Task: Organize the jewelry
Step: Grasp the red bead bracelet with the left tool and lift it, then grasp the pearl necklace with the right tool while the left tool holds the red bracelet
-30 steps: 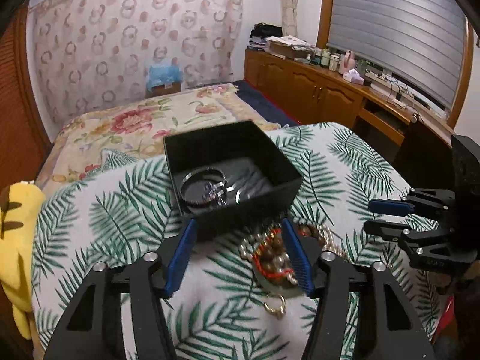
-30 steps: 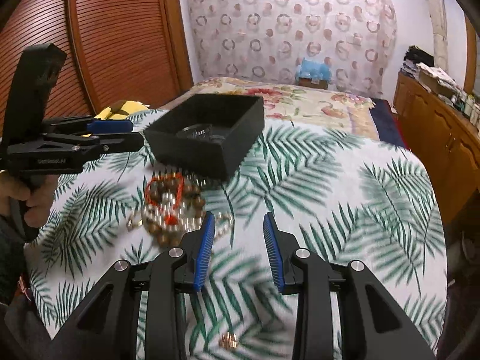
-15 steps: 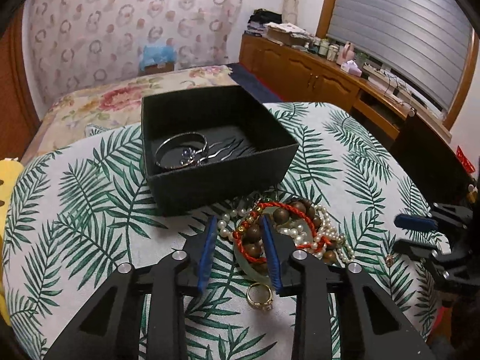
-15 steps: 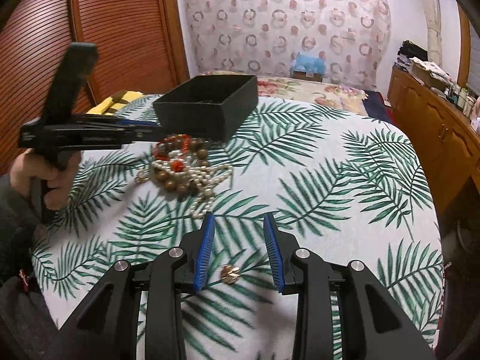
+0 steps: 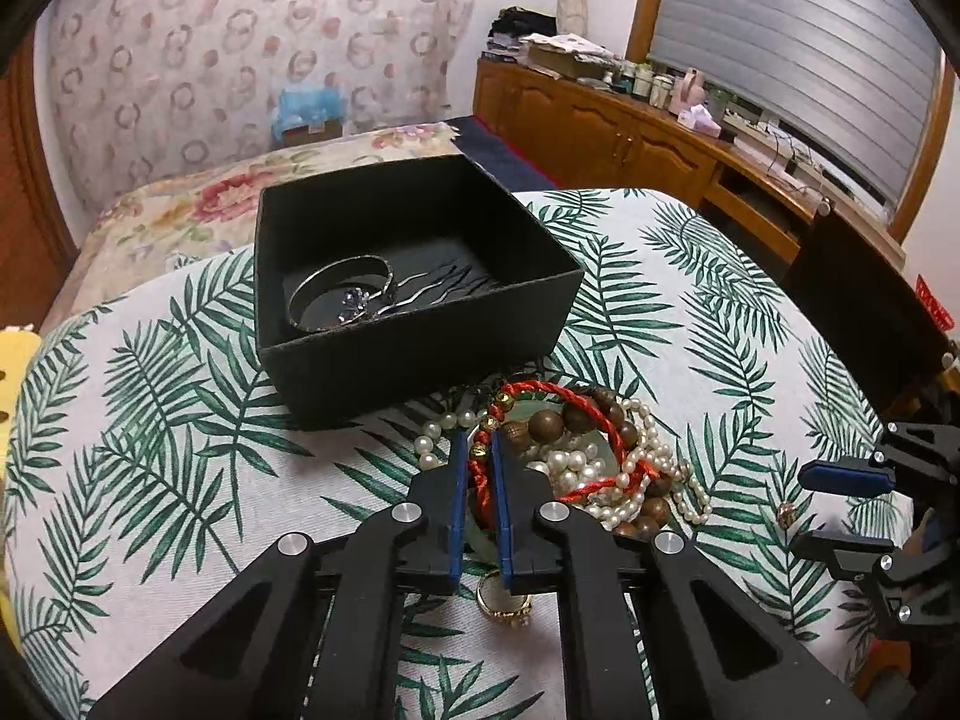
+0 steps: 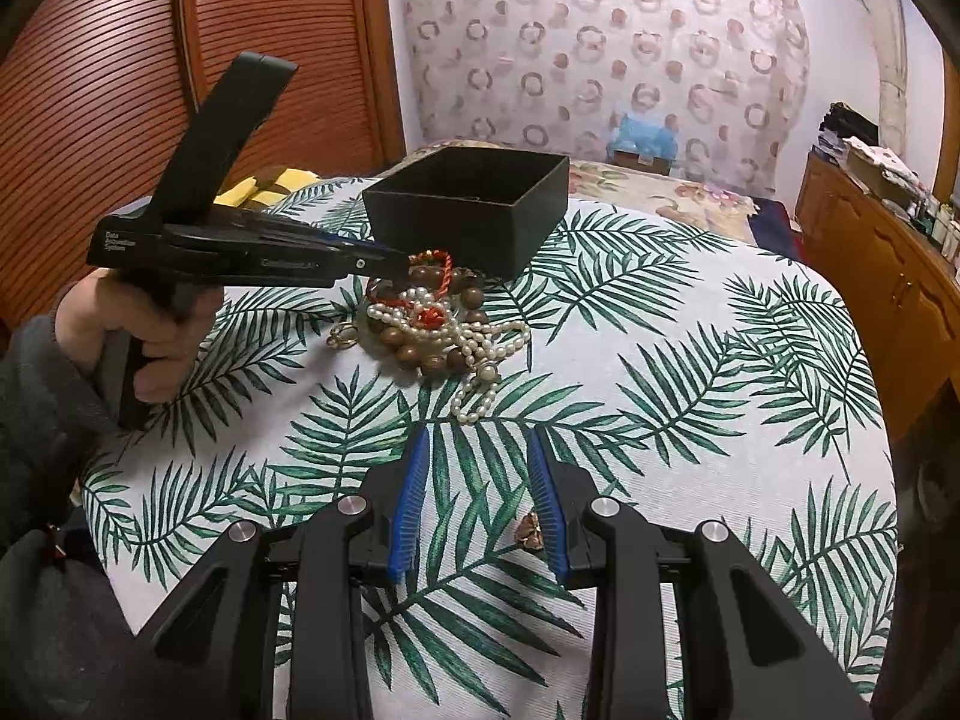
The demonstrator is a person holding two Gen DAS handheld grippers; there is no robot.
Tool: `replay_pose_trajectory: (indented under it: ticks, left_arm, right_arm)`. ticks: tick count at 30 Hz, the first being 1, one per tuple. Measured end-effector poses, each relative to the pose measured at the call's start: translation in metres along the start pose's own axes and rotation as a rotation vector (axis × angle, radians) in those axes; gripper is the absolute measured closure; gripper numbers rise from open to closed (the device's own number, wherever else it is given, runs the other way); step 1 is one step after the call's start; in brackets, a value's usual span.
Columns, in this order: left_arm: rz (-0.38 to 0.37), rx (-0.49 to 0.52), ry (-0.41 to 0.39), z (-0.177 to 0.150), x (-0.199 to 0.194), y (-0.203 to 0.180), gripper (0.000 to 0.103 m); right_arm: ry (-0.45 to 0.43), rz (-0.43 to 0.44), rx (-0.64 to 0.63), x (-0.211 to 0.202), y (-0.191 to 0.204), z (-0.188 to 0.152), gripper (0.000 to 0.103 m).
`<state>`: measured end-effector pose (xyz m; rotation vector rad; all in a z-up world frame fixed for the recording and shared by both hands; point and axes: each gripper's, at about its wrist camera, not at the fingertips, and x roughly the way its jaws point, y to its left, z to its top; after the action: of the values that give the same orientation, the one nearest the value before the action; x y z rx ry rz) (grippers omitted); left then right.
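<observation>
A black open box (image 5: 414,324) on the palm-leaf tablecloth holds a silver bangle (image 5: 339,291), a gem ring and hairpins. In front of it lies a pile of jewelry: a red cord bracelet (image 5: 558,393), wooden beads (image 5: 546,423) and pearls (image 5: 636,468). My left gripper (image 5: 478,459) is shut on the red cord bracelet at the pile's near edge. A gold ring (image 5: 504,603) lies under its fingers. My right gripper (image 6: 477,468) is open and empty, low over the cloth, with a small gold earring (image 6: 531,531) beside its right finger. The pile (image 6: 438,330) and box (image 6: 474,213) also show in the right wrist view.
The round table's edge drops off on all sides. A bed with a floral cover (image 5: 198,210) lies behind the box. A wooden cabinet (image 5: 630,132) runs along the right wall. A yellow plush (image 6: 264,189) sits at the table's far left.
My left gripper has closed from wide open onto the red cord bracelet and moved in over the pile. My right gripper has drawn back toward the small gold earring and stays open.
</observation>
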<state>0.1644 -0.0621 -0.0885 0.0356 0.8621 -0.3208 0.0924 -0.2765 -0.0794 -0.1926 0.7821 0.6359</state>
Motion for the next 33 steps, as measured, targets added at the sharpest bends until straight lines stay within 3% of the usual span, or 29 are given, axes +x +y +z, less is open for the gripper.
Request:
replay_pose_trajectory:
  ticks: [17, 25, 33]
  left_arm:
    - [-0.002, 0.009, -0.251, -0.002, -0.100, -0.024, 0.097]
    - [0.005, -0.005, -0.277, -0.013, -0.115, -0.016, 0.097]
    - [0.002, -0.035, -0.274, -0.018, -0.113, -0.007, 0.097]
  right_arm:
    - [0.026, -0.021, -0.023, 0.025, 0.000, 0.016, 0.067]
    - [0.034, -0.025, -0.045, 0.038, -0.001, 0.034, 0.071]
    - [0.044, 0.048, -0.044, 0.054, 0.006, 0.057, 0.074]
